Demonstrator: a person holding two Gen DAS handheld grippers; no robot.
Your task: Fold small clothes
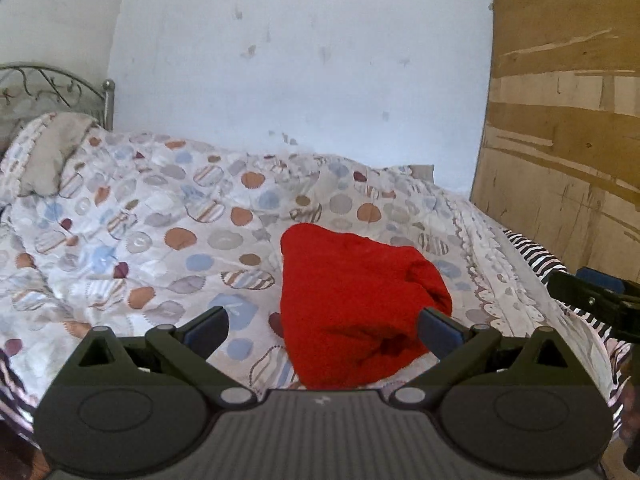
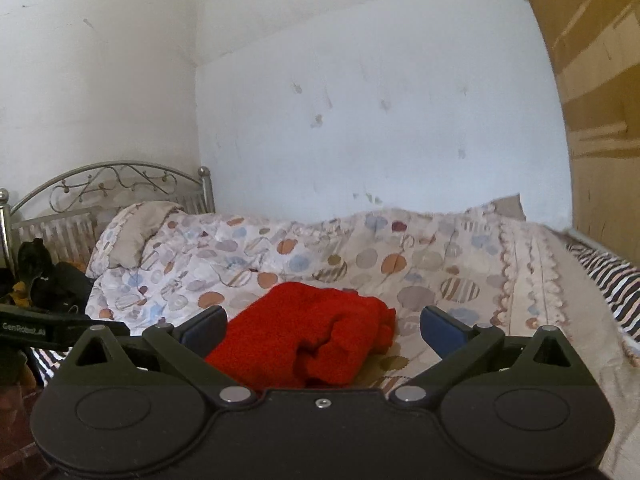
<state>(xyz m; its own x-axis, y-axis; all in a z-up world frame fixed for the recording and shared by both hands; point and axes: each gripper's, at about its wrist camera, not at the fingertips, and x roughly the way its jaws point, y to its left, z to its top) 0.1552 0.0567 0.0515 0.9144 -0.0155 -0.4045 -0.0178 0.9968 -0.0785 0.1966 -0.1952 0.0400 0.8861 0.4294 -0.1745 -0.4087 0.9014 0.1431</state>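
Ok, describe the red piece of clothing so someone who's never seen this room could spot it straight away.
Start at the bed against the white wall, covered by a pale quilt printed with orange, blue and grey dots. The red garment lies bunched on that quilt near the front edge, between the wide-open fingers of each gripper's view. It is the only solid bright red thing there, plain and fuzzy against the patterned bedding.
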